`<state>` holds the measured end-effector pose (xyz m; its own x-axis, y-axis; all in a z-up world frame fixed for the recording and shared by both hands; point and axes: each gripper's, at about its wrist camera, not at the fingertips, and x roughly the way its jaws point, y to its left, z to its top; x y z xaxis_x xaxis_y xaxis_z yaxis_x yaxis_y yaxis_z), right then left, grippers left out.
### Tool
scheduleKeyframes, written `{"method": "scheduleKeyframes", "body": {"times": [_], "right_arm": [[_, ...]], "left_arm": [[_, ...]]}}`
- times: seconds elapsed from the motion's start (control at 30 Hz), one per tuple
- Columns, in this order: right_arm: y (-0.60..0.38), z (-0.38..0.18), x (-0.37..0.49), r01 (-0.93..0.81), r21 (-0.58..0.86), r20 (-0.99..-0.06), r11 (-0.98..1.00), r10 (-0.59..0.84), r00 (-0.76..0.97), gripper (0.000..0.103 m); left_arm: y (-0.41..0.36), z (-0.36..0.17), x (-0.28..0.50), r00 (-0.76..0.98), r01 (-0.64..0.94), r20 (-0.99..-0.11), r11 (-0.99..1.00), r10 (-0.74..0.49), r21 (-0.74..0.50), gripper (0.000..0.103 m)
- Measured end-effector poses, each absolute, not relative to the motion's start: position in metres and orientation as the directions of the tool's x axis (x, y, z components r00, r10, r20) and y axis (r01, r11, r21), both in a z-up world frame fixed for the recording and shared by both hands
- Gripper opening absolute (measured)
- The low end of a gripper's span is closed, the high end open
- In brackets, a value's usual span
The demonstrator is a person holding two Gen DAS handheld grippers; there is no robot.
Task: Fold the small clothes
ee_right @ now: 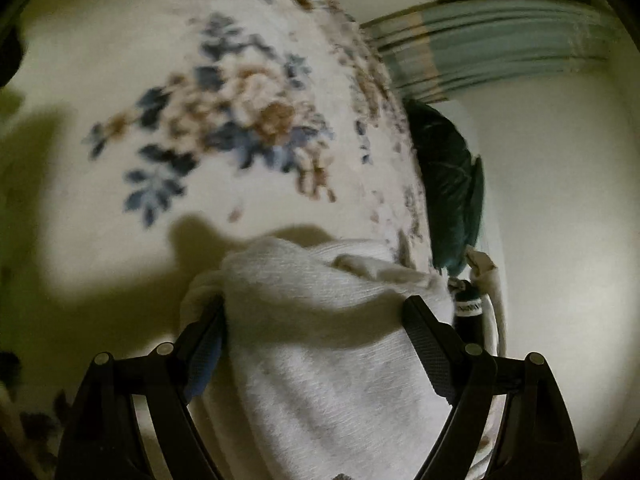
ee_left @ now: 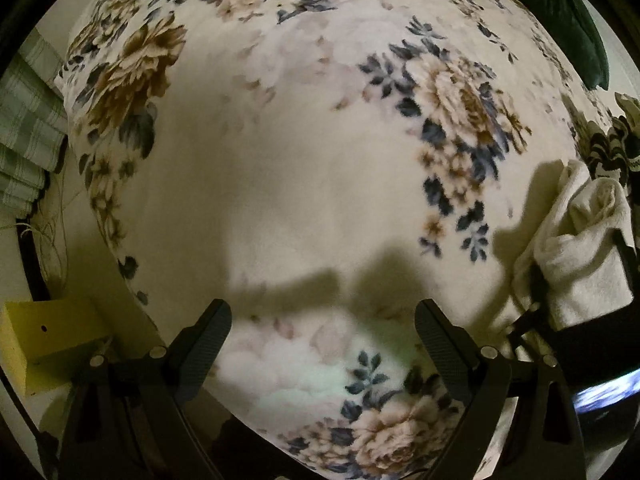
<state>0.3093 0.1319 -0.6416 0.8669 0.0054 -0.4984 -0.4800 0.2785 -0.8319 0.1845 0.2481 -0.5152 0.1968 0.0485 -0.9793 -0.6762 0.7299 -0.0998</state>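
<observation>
Right hand-held gripper (ee_right: 316,316): spread wide around a bunched white garment (ee_right: 320,344), cloth filling the gap and touching both fingers; firm pinch or loose cradle, cannot tell
Left hand-held gripper (ee_left: 323,322): fingers apart, nothing between them, hovering over bare floral blanket (ee_left: 304,168)
Garment position: lifted or dragged at the right side of the bed, crumpled, not spread flat; seen from the left wrist as a white bundle (ee_left: 580,248) by the dark pillow (ee_left: 576,28)
Step in hand: likely carrying the piece toward the open middle of the blanket, no fold made yet
Next move: lay it down, flatten it, free left side ready to catch an edge
Risk: wad staying bunched on release
</observation>
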Motion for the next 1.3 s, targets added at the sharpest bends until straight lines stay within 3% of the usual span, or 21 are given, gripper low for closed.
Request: {"method": "scheduleKeyframes", "body": {"times": [0.03,0.1,0.13,0.23,0.33,0.53,0.63,0.7,0.73,0.77,0.8,0.83,1.03,1.2,1.3], "right_arm": [[0.129,-0.635,0.313,-0.468,-0.824,-0.495,0.320,-0.003,0.869,0.087],[0.117,-0.615,0.330,-0.446,-0.777,-0.509,0.444,-0.027,0.860,0.063],[0.108,-0.606,0.340,-0.428,-0.748,-0.521,0.508,-0.049,0.852,0.029],[0.072,-0.572,0.365,-0.378,-0.603,-0.582,0.703,-0.063,0.811,0.022],[0.002,-0.529,0.393,-0.211,-0.383,-0.652,0.899,-0.101,0.751,0.012],[-0.189,-0.491,0.394,0.270,-0.057,-0.744,0.961,-0.221,0.630,0.012],[-0.291,-0.521,0.378,0.497,0.024,-0.832,0.867,-0.258,0.491,0.013],[-0.362,-0.572,0.361,0.649,0.117,-0.935,0.752,-0.137,0.326,0.019],[-0.381,-0.587,0.350,0.700,0.159,-0.955,0.696,-0.071,0.288,0.027],[-0.406,-0.609,0.333,0.771,0.226,-0.966,0.595,0.033,0.258,0.046],[-0.420,-0.621,0.318,0.815,0.271,-0.961,0.511,0.096,0.260,0.054],[-0.431,-0.628,0.302,0.840,0.319,-0.948,0.439,0.135,0.290,0.059],[-0.430,-0.640,0.273,0.793,0.516,-0.854,0.323,0.259,0.450,0.065],[-0.413,-0.672,0.254,0.765,0.629,-0.744,0.138,0.392,0.542,0.069],[-0.399,-0.677,0.247,0.736,0.656,-0.727,0.168,0.402,0.556,0.082]], "left_arm": [[0.247,-0.514,0.185,0.199,-0.675,-0.979,0.732,0.052,-0.098,0.094],[0.245,-0.509,0.188,0.208,-0.669,-0.976,0.737,0.062,-0.096,0.094],[0.243,-0.506,0.193,0.214,-0.663,-0.975,0.742,0.067,-0.094,0.094],[0.231,-0.496,0.204,0.240,-0.627,-0.967,0.774,0.085,-0.087,0.094],[0.212,-0.487,0.225,0.275,-0.575,-0.958,0.813,0.087,-0.091,0.094],[0.150,-0.477,0.275,0.346,-0.448,-0.938,0.879,0.003,-0.163,0.094],[0.117,-0.480,0.300,0.361,-0.392,-0.931,0.897,-0.053,-0.203,0.094],[0.101,-0.481,0.311,0.358,-0.373,-0.930,0.902,-0.077,-0.218,0.094],[0.095,-0.482,0.316,0.359,-0.367,-0.929,0.901,-0.090,-0.229,0.094],[0.089,-0.483,0.321,0.358,-0.363,-0.929,0.902,-0.097,-0.234,0.094],[0.084,-0.485,0.324,0.356,-0.360,-0.929,0.903,-0.099,-0.235,0.094],[0.079,-0.486,0.326,0.354,-0.356,-0.930,0.905,-0.101,-0.233,0.094],[0.082,-0.515,0.333,0.306,-0.417,-0.939,0.865,-0.154,-0.278,0.094],[0.102,-0.542,0.303,0.349,-0.538,-0.890,0.715,-0.292,-0.446,0.094],[0.108,-0.565,0.284,0.398,-0.593,-0.823,0.571,-0.406,-0.568,0.094]]}}
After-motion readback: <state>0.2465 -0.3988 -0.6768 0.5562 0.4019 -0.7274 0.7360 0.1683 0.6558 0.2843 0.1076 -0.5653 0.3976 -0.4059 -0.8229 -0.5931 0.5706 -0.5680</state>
